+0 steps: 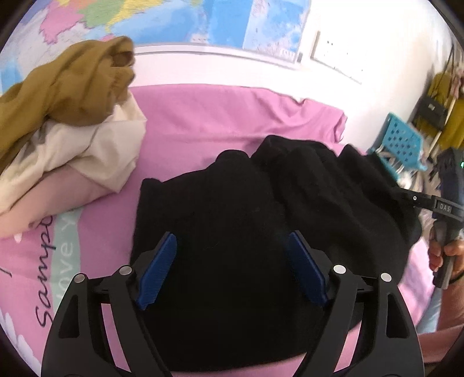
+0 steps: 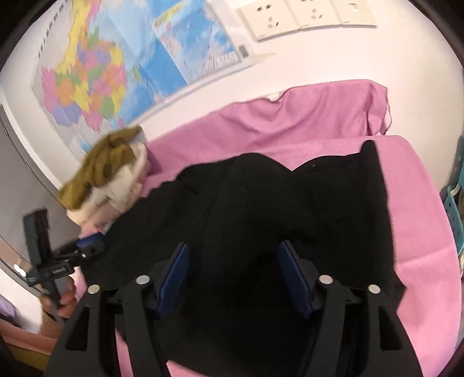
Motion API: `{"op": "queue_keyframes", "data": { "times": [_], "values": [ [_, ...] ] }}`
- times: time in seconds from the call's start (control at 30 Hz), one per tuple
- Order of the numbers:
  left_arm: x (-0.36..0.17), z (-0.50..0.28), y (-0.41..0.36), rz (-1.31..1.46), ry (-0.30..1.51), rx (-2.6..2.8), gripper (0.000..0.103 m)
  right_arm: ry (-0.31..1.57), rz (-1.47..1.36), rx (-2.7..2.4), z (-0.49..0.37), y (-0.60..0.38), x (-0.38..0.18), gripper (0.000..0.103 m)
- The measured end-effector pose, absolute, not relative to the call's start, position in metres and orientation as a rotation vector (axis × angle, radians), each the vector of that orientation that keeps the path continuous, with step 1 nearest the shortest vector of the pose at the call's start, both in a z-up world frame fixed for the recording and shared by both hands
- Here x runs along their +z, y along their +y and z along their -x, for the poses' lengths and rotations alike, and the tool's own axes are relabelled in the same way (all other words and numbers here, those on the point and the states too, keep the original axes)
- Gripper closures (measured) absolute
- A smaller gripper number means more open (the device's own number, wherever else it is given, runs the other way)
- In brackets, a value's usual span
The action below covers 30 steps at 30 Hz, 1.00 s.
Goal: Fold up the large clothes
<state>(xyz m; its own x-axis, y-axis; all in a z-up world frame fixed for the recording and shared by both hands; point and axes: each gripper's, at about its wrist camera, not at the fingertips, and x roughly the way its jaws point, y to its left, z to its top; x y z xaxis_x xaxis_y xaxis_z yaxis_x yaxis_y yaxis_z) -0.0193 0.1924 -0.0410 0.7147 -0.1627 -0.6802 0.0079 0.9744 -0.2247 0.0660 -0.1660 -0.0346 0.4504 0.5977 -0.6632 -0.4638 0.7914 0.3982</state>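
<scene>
Garment lies spread across the near half of the bed sheet, reaching its near edge. Left gripper sits over the garment's near-left part, right gripper over its near-right part, jaws apart on both, cloth below them. Pile of clothes sits on the sheet at far left, just beside the garment. Wall behind the bed carries a map on the left, sockets to its right. Basket stands off the bed's right side.
</scene>
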Motion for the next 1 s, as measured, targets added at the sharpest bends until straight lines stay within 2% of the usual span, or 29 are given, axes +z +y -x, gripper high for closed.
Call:
{"op": "queue_keyframes", "data": {
  "times": [0.27, 0.33, 0.47, 0.77, 0.9, 1.0],
  "values": [
    [-0.046, 0.067, 0.225, 0.319, 0.765, -0.180, 0.024, 0.910, -0.452, 0.725, -0.016, -0.227, -0.030, 0.027],
    [-0.050, 0.077, 0.228, 0.343, 0.772, -0.218, 0.024, 0.931, -0.540, 0.744, 0.000, -0.239, -0.036, 0.023],
    [-0.056, 0.099, 0.233, 0.369, 0.764, -0.303, 0.024, 1.022, -0.632, 0.741, 0.021, -0.247, -0.061, 0.021],
    [-0.082, 0.106, 0.209, 0.397, 0.828, -0.429, 0.021, 1.031, -0.785, 0.700, -0.006, -0.227, -0.091, 0.020],
    [-0.102, 0.092, 0.203, 0.461, 0.885, -0.436, 0.021, 1.000, -0.793, 0.634, -0.018, -0.216, -0.087, 0.008],
    [-0.114, 0.077, 0.202, 0.529, 0.914, -0.452, 0.021, 0.980, -0.811, 0.579, -0.025, -0.210, -0.086, 0.005]
  ]
}}
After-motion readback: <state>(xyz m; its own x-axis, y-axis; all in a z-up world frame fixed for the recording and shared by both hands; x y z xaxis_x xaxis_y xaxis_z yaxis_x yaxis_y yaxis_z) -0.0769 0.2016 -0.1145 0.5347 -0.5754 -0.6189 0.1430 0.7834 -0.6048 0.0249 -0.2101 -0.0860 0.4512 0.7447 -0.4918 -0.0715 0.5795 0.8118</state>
